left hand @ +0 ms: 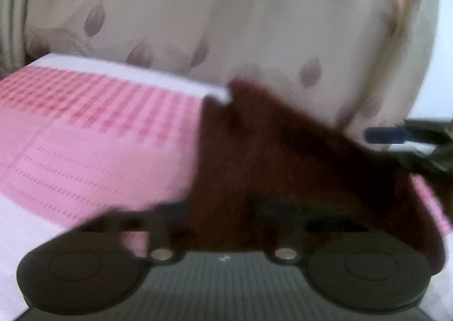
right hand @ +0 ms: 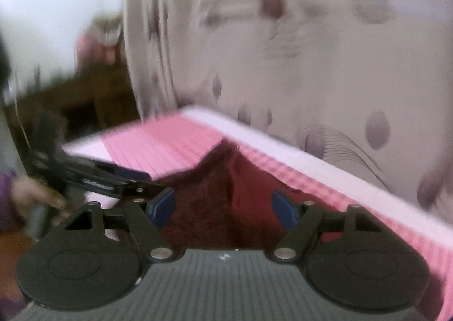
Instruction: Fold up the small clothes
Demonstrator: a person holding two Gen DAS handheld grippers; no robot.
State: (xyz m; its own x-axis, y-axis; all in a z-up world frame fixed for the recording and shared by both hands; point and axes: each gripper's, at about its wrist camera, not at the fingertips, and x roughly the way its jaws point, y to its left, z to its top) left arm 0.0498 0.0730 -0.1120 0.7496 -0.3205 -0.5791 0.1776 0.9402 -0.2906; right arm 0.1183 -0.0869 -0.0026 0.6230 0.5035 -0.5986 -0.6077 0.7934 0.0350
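Pink cloth (right hand: 181,139) covers the table where the dark red garment (right hand: 215,193) lies at six o'clock, the right gripper (right hand: 223,207) hovering half-open and empty, the left gripper (right hand: 147,185) seemingly pinching its nine-o'clock edge, so next is gripping and folding it over.

place: home bedroom | cues: pink bedspread (left hand: 85,137), leaf-print curtain (left hand: 226,9)

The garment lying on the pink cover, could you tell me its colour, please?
Dark red, plain; the garment shows best in the right wrist view.
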